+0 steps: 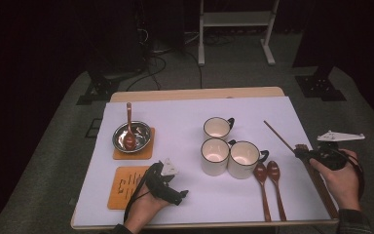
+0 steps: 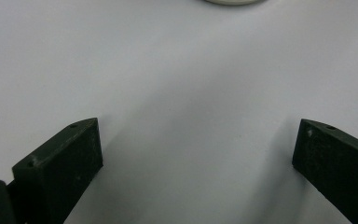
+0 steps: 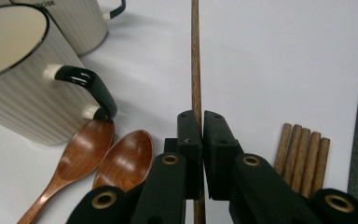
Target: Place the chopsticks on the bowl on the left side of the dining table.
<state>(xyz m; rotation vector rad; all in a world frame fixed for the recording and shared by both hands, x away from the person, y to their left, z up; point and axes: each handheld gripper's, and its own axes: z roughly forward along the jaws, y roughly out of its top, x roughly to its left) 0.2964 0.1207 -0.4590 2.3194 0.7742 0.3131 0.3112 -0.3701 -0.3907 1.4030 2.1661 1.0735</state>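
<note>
Left gripper (image 1: pixel 175 192) low, jaws wide apart, right gripper (image 3: pixel 200 126) clamped, seemingly raised slightly

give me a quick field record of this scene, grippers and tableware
right gripper: shut on a chopstick, tip pointing away over the table
left gripper: open, nothing between the jaws, over bare white mat
other chopsticks: bundle lying beside the right gripper
mugs: three, clustered mid-table
loose spoons: two, side by side
bowl: on a coaster, spoon inside

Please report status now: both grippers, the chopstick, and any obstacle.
Right gripper shut on one chopstick. Left gripper open, nothing between jaws. Cups and spoons close beside it.
</note>
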